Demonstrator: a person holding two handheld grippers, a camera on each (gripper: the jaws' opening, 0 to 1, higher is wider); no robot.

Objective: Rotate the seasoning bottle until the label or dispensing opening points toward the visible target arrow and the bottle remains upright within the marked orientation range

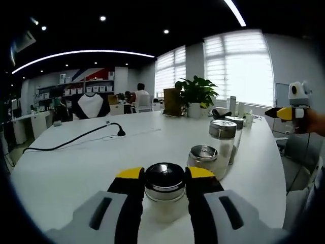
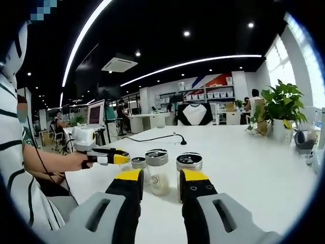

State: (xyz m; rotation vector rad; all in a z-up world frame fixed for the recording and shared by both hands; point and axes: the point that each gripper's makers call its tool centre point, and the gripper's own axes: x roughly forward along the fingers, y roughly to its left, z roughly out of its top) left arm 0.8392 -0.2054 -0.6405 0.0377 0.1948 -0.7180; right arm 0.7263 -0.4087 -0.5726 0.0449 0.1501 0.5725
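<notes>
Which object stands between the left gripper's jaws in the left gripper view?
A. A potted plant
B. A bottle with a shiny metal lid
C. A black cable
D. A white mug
B: the bottle with its shiny metal lid stands upright on the white table, framed on both sides by the yellow-tipped jaws of the left gripper.

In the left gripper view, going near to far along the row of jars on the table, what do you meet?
Left claw around the nearest jar → short jar → tall shaker → another lidded jar → potted plant.
</notes>
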